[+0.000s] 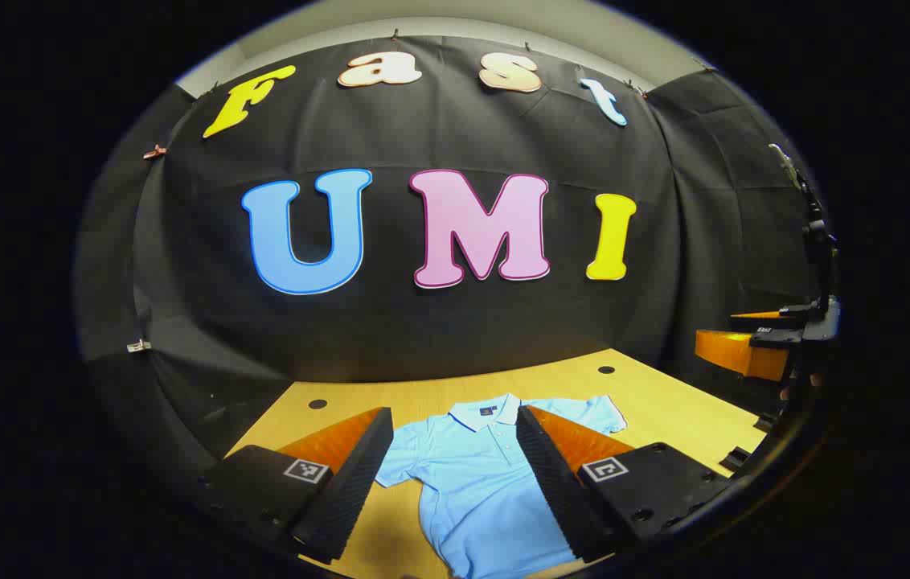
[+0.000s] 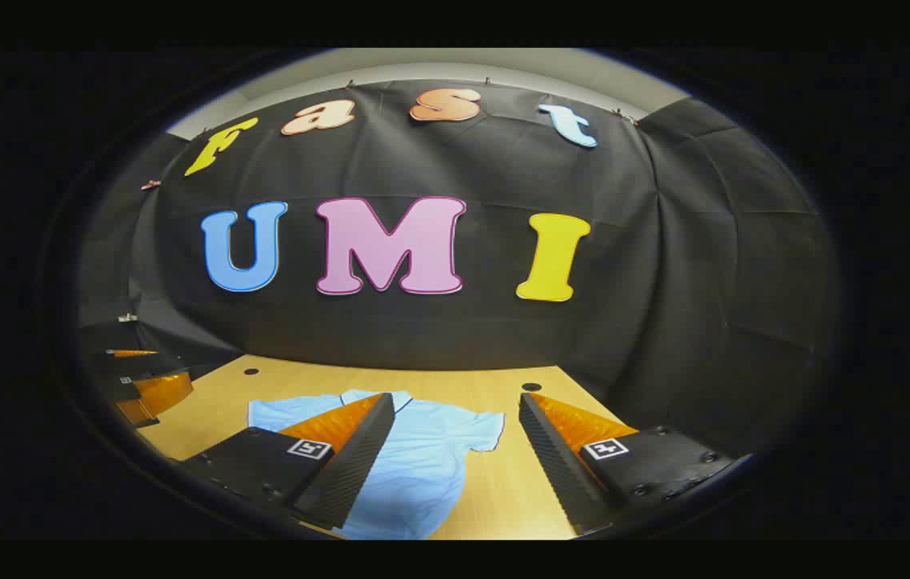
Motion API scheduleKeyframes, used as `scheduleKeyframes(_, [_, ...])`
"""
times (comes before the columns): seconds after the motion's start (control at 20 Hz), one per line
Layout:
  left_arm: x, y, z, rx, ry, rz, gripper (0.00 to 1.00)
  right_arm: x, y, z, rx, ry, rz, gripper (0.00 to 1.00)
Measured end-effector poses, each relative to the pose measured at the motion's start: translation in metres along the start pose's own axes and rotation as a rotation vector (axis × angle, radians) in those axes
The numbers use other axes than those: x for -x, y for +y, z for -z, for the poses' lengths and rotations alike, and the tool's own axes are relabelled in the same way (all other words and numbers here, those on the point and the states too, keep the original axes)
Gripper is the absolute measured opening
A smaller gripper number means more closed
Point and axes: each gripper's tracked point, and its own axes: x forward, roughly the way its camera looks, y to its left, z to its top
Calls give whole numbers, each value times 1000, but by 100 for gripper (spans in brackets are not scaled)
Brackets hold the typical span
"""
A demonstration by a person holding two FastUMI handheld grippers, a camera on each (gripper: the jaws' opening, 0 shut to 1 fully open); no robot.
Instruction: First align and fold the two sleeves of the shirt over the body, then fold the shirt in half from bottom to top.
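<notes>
A light blue polo shirt (image 1: 471, 482) lies flat on the wooden table (image 1: 664, 402), collar toward the back wall, both short sleeves spread out. My left gripper (image 1: 451, 418) hovers open above the shirt's chest, nothing between its fingers. In the right gripper view the shirt (image 2: 423, 458) lies left of centre, its near sleeve (image 2: 483, 430) pointing right. My right gripper (image 2: 455, 406) stands open above that sleeve and the bare table beside it. The right gripper (image 1: 768, 338) also shows at the far right of the left gripper view; the left gripper (image 2: 141, 386) shows at the far left of the right gripper view.
Two small dark holes (image 1: 606, 370) (image 1: 317, 404) mark the table near its back edge. Black cloth closes the booth behind and on both sides. Bare wood (image 2: 519, 482) stretches to the right of the shirt.
</notes>
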Motion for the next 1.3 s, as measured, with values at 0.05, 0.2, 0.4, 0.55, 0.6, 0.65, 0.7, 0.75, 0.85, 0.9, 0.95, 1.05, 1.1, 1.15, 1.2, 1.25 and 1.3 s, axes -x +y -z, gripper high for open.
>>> scheduleKeyframes(0.05, [-2, 0, 0, -1, 3, 2, 98, 0, -1, 1, -14, 0, 2, 97])
scheduleKeyframes(0.2, [-10, 2, 2, 10, 9, -12, 98, -6, -1, 8, -25, 18, 3, 97])
scheduleKeyframes(0.4, [-17, 4, 3, 31, 18, -21, 99, -11, 6, 8, -27, 17, -19, 97])
scheduleKeyframes(0.55, [-20, 5, 5, 29, 18, -23, 99, -17, 9, 11, -21, 25, -33, 97])
scheduleKeyframes(0.6, [-20, 4, 2, 34, 10, -19, 99, -19, 7, 11, -21, 27, -30, 97])
scheduleKeyframes(0.65, [-21, 5, -1, 39, 1, -20, 99, -21, 4, 10, -25, 26, -25, 97])
scheduleKeyframes(0.7, [-20, 6, -1, 42, -2, -22, 99, -23, 2, 10, -32, 25, -20, 97])
scheduleKeyframes(0.75, [-21, 5, -3, 44, -4, -24, 99, -25, 0, 10, -41, 28, -15, 97])
scheduleKeyframes(0.85, [-25, 4, -2, 42, -3, -26, 98, -28, -1, 14, -58, 39, -12, 97])
scheduleKeyframes(0.9, [-25, 5, -2, 39, -1, -27, 99, -29, -1, 16, -63, 46, -13, 97])
scheduleKeyframes(0.95, [-25, 6, -2, 39, 0, -29, 99, -30, 1, 17, -67, 50, -17, 97])
scheduleKeyframes(1.05, [-26, 9, -2, 46, 5, -35, 98, -30, 4, 19, -63, 56, -29, 97])
scheduleKeyframes(1.1, [-26, 11, -1, 48, 9, -39, 98, -31, 5, 20, -54, 59, -32, 97])
scheduleKeyframes(1.15, [-27, 12, 0, 47, 12, -43, 98, -32, 5, 21, -46, 65, -34, 97])
scheduleKeyframes(1.2, [-27, 15, 1, 46, 17, -49, 99, -34, 4, 22, -41, 67, -36, 97])
scheduleKeyframes(1.25, [-28, 19, 0, 47, 22, -59, 98, -37, 3, 25, -37, 75, -36, 97])
scheduleKeyframes(1.3, [-28, 21, 1, 49, 25, -66, 98, -39, 3, 27, -37, 83, -37, 97])
